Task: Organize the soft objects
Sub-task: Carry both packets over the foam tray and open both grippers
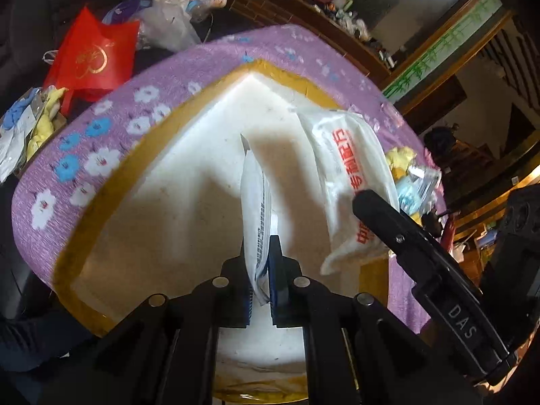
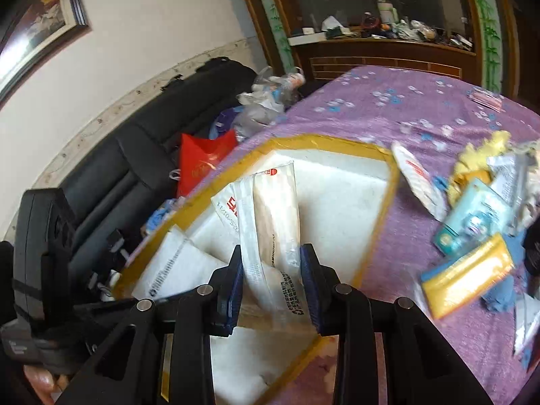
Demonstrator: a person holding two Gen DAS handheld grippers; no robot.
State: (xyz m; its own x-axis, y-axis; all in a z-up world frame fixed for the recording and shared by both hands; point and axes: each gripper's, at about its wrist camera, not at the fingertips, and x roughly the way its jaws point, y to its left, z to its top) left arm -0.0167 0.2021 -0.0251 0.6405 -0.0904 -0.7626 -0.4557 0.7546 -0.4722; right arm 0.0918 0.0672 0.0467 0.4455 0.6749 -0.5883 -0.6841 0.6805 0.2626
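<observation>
We see soft daylight, hard shadows inside the white foam box point(image 1: 189, 182), motion blur on the right-hand clutter, heavy fisheye bending, and dark corners.

You can read "DAS" in pale letters on the black arm of the right gripper point(image 1: 460, 322), seen from the left wrist view. The white packet point(image 1: 351, 182) it holds carries large red Chinese characters, too warped to read. Gold script on the red bag point(image 1: 91, 59) is illegible.
</observation>
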